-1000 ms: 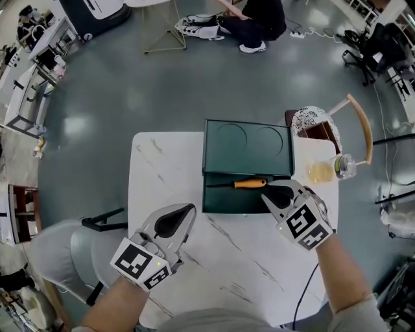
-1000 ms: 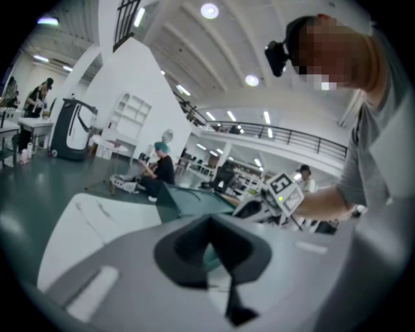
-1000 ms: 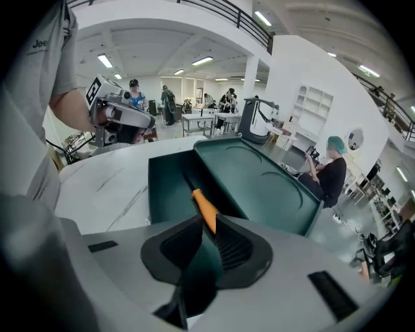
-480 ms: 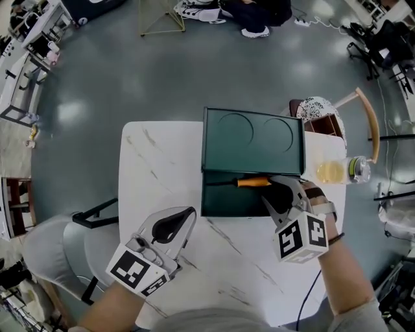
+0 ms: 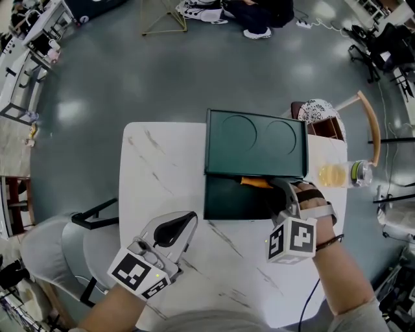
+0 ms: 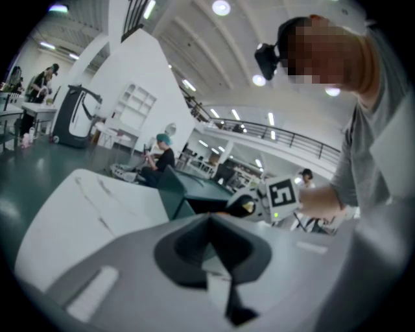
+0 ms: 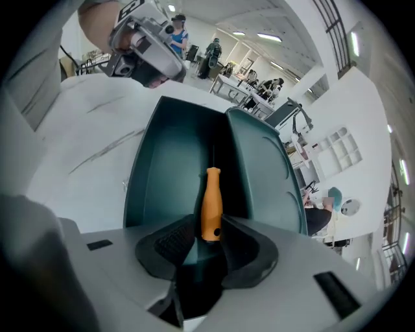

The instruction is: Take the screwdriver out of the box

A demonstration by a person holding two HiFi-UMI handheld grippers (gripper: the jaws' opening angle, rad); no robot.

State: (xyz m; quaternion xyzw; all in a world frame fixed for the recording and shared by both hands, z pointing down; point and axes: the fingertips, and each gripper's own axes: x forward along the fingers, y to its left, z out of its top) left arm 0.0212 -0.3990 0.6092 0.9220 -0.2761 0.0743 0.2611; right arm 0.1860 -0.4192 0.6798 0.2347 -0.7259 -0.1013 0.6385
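Observation:
A dark green box [image 5: 228, 202] stands open on the white marble table [image 5: 162, 170], its lid [image 5: 255, 142] tipped back. An orange-handled screwdriver [image 5: 257, 183] lies in it along the hinge side. My right gripper [image 5: 280, 192] points steeply down into the box. Its jaws have just been opening, and the butt of the handle [image 7: 211, 202] now sits between them with a gap beside it. My right gripper [image 7: 207, 238] is open. My left gripper [image 5: 179, 227] hovers over the table near the front left, pads together and empty. The left gripper [image 6: 211, 224] view shows the box [image 6: 194, 194] ahead.
At the table's right edge lies a plastic bottle [image 5: 338, 173] with yellowish liquid. Behind it is a wooden chair [image 5: 364, 127] with a patterned cushion [image 5: 316, 115]. A grey chair [image 5: 57, 254] stands at the left. A person's legs and shoes [image 5: 254, 18] are on the floor far behind.
My right gripper has rolled, dipped into the box and opened its jaws around the handle's end. The screwdriver now shows less under the lid's edge. The left gripper has sunk slightly.

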